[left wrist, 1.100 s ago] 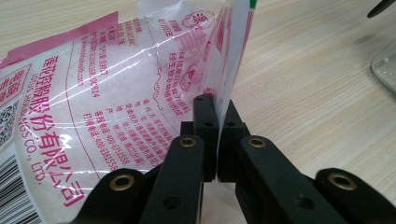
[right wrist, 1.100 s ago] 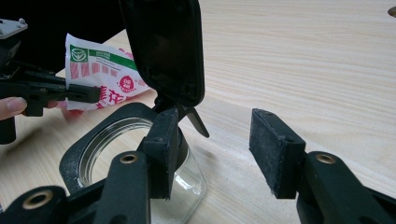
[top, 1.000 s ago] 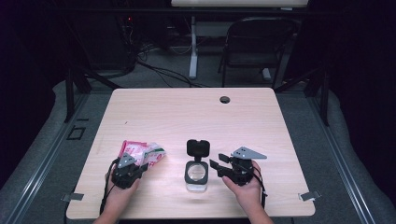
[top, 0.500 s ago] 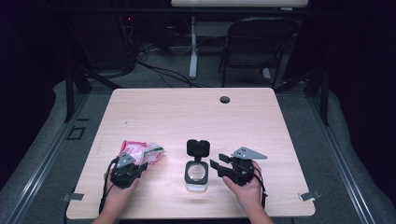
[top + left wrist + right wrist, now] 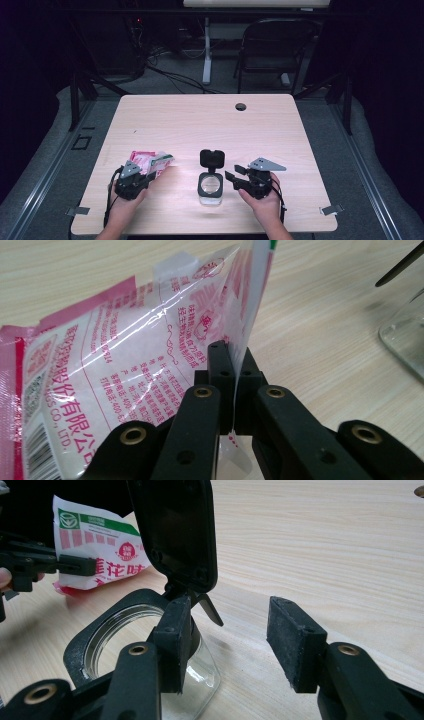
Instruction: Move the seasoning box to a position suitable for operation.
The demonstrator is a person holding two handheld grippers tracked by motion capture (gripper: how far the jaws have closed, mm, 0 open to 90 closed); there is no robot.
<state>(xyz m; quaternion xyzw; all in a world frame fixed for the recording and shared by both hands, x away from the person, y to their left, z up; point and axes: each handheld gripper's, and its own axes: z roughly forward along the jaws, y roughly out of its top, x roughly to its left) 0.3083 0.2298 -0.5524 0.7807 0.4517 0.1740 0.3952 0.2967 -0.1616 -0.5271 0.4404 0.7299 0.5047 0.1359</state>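
Your left gripper [image 5: 134, 181] has its jaws clamped on the thin edge of the pink-and-white packet [image 5: 150, 162]; in the left gripper view the packet [image 5: 140, 360] fans out up and to the left of the jaws, its film edge pinched between the two pads. It sits at the near left of the tabletop [image 5: 210, 125], well apart from the jar.

Your right gripper [image 5: 246, 179] rests just to the right of the clear jar [image 5: 210, 187], jaws spread wide with nothing between them. In the right gripper view its left pad [image 5: 172, 640] stands right beside the jar's glass wall [image 5: 200, 680]; whether it touches, I cannot tell. The right pad is out over bare wood.

Both of your hands lie low near the tabletop's front edge, grippers pointing inward toward each other.

The jar's black flip lid [image 5: 212, 158] stands open and upright behind its mouth. The jar looks empty.
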